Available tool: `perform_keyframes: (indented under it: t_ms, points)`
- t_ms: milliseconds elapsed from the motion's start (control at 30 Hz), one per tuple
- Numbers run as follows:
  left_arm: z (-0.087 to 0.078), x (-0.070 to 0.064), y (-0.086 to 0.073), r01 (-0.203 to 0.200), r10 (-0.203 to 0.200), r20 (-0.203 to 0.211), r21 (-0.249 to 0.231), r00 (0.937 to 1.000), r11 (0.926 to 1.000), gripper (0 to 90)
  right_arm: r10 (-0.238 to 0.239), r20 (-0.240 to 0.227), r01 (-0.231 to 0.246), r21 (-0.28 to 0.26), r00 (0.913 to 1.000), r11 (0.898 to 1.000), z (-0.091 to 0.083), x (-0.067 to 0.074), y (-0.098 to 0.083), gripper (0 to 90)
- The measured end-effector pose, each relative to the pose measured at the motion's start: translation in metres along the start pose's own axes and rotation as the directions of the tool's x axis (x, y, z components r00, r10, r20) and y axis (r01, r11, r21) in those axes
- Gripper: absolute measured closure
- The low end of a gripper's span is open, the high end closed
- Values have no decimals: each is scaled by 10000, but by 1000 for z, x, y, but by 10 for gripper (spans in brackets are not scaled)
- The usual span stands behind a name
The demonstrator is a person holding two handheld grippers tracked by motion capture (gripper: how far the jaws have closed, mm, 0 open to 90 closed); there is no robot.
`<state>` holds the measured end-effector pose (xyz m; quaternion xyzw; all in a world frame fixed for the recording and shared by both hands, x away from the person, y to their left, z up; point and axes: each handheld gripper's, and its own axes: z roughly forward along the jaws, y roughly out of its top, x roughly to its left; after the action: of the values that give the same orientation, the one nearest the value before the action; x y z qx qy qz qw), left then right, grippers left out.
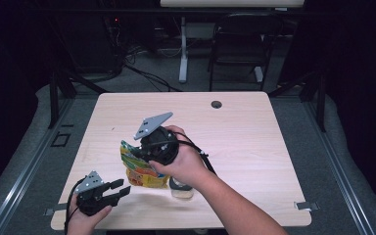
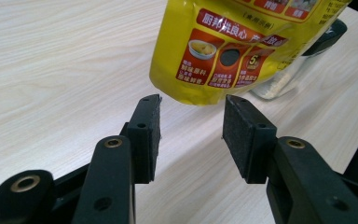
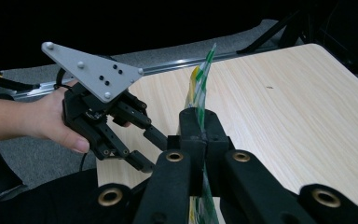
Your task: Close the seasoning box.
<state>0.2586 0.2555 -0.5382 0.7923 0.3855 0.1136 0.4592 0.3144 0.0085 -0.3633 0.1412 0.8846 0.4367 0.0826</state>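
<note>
The yellow pouch [image 1: 139, 171] stands upright at the lower centre of the high view, near the front edge of the table [image 1: 254, 142]. The right gripper [image 3: 199, 122] has its jaws pinched tight on the pouch's top edge. Just right of the pouch sits what looks like a small clear bottle [image 1: 181, 189], partly hidden under the right hand [image 1: 183, 164]. In the lower left, the left gripper [image 2: 191, 119] stands wide apart with nothing between its pads, just short of the pouch's bottom.
</note>
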Motion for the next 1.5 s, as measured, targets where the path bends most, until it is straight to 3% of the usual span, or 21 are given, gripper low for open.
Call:
perform_keyframes:
  t_ms: [67, 500, 733, 967, 1500]
  points:
    - [1, 0, 0, -131, 131, 18, 20, 9999, 9999, 573, 4, -19, -4, -122, 10000, 9999, -2, 1, 0, 900]
    - [6, -3, 0, -47, 48, 578, -16, 9983, 10000, 553, -92, -174, 79, -692, 9998, 9976, -15, 6, 1, 900]
    - [11, -6, 1, -217, 224, 1074, -70, 9940, 9997, 521, -175, -266, 152, -841, 9995, 9963, -17, 9, 2, 900]
    - [15, -5, 1, -138, 172, 1535, -232, 9880, 9996, 497, -223, -419, 182, -969, 9989, 9951, -17, 11, 4, 900]
    - [10, -5, 3, -498, 518, 1557, -167, 9865, 9986, 510, -289, -525, 238, -951, 9982, 9952, -13, 10, 4, 900]
